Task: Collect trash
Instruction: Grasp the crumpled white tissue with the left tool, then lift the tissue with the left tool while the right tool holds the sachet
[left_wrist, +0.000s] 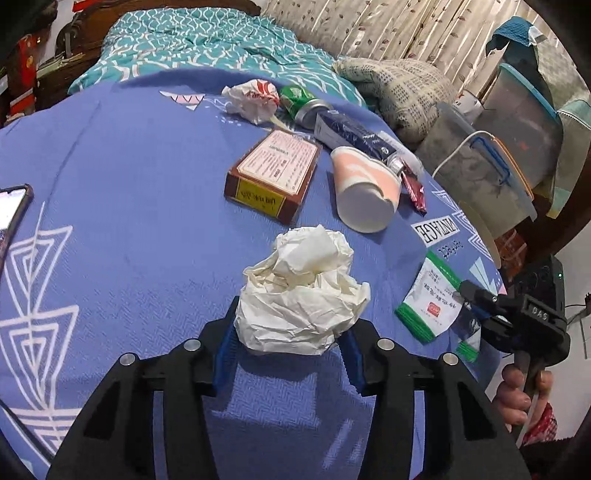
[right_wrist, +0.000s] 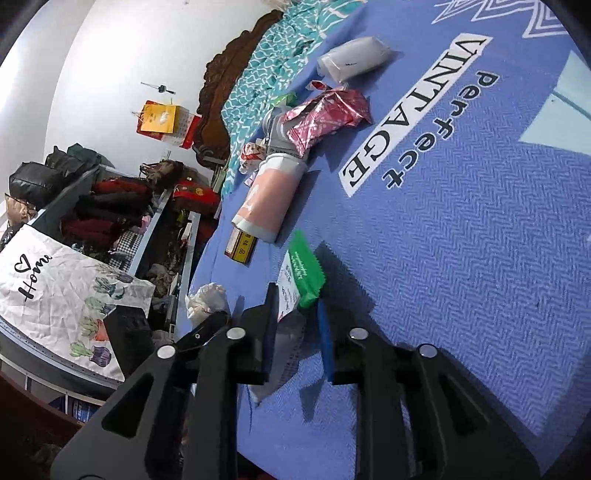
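Crumpled tissue (left_wrist: 303, 295) — near the brown box (left_wrist: 273, 175), clamped by left gripper (left_wrist: 291, 338); loose wad may slip out when lifted.

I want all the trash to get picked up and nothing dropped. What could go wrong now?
1. The left tool pinches only the near bottom of the soft crumpled tissue, so it might slip out or unfold when lifted.
2. The green-and-white sachet lies flat between the right tool fingers, unpinched. Closing could grab the blue sheet too, or push the sachet away.
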